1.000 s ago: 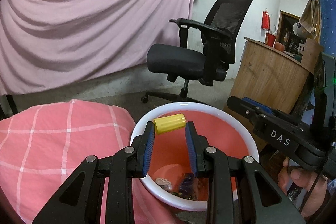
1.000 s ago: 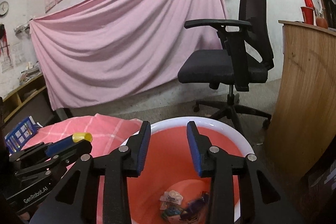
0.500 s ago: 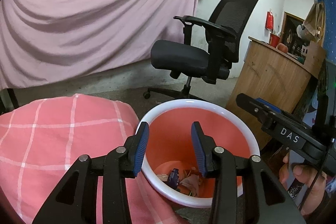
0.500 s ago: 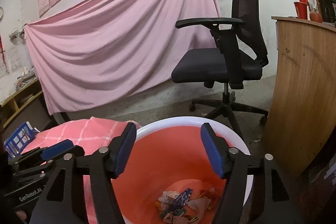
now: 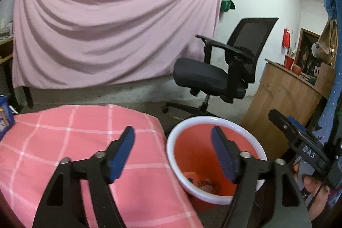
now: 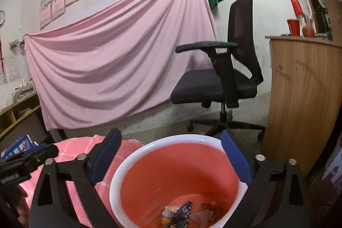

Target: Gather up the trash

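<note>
Pink cloth hangs across the far wall, with a black mesh office chair [image 5: 215,69] on the bare floor. From my left wrist view, the left hand-held gripper [image 5: 173,151] hovers above the edge of a desk draped in a pink checked cloth [image 5: 70,134]. Its blue-padded jaws are opening, with nothing between them. Just right of the desk stands the round red plastic bin with a white rim [image 5: 215,121], scraps lying at its bottom. I see no loose trash on the visible cloth, so I judge this drop finished; whether more remains I cannot tell.

From my right wrist view, the right hand-held gripper [image 6: 171,155] points slightly downward over the bin's mouth, its jaws opening wide and empty. Crumpled wrappers and paper trash [image 6: 186,214] rest inside. At the left edge, the left hand-held gripper shows dark over the desk.
</note>
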`<state>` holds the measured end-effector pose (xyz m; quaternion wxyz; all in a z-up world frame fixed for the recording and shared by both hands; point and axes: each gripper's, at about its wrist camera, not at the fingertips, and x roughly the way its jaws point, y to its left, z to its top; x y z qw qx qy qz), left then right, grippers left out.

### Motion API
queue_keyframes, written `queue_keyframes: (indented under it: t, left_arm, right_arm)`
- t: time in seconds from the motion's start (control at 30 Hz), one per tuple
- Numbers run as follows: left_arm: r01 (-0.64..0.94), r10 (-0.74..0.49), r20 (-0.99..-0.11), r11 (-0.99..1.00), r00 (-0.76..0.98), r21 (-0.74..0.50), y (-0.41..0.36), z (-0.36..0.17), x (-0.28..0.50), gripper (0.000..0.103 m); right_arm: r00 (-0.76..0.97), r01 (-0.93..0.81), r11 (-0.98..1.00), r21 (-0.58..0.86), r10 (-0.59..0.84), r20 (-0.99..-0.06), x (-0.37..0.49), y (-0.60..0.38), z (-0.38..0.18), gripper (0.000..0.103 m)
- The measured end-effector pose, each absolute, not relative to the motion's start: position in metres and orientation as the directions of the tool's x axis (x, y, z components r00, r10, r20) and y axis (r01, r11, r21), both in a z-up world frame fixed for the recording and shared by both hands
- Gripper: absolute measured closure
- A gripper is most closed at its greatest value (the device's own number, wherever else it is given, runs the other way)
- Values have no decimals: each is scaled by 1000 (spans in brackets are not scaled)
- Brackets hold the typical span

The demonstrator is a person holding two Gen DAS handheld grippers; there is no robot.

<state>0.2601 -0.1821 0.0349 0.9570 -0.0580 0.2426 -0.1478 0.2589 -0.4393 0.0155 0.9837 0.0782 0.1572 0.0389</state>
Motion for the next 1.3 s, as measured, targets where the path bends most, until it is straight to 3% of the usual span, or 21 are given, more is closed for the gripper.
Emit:
queue_keyframes:
  t: [0.17, 0.37, 0.7, 0.9, 1.3]
  left_arm:
    - [225, -283, -399, 956, 872, -187, -157, 43, 233, 13]
    - [185, -240, -351, 965, 905, -184, -127, 47, 195, 6]
    - [145, -185, -299, 978, 936, -151, -83, 38, 127, 4]
    - [143, -171, -291, 983, 941, -113, -67, 26, 81, 4]
    - [117, -142, -281, 988, 949, -104, -56, 15, 50, 4]
  right_arm:
    - [972, -53, 990, 131, 81, -222, 233, -427, 19, 0]
    - [982, -63, 990, 125, 84, -170, 203, -413, 21, 0]
    - [988, -67, 990, 121, 83, -132, 144, -382, 19, 0]
    - [981, -98, 992, 76, 109, -162, 113, -360, 14, 0]
    - [981, -135, 991, -5, 133, -142, 71, -328, 9, 0]
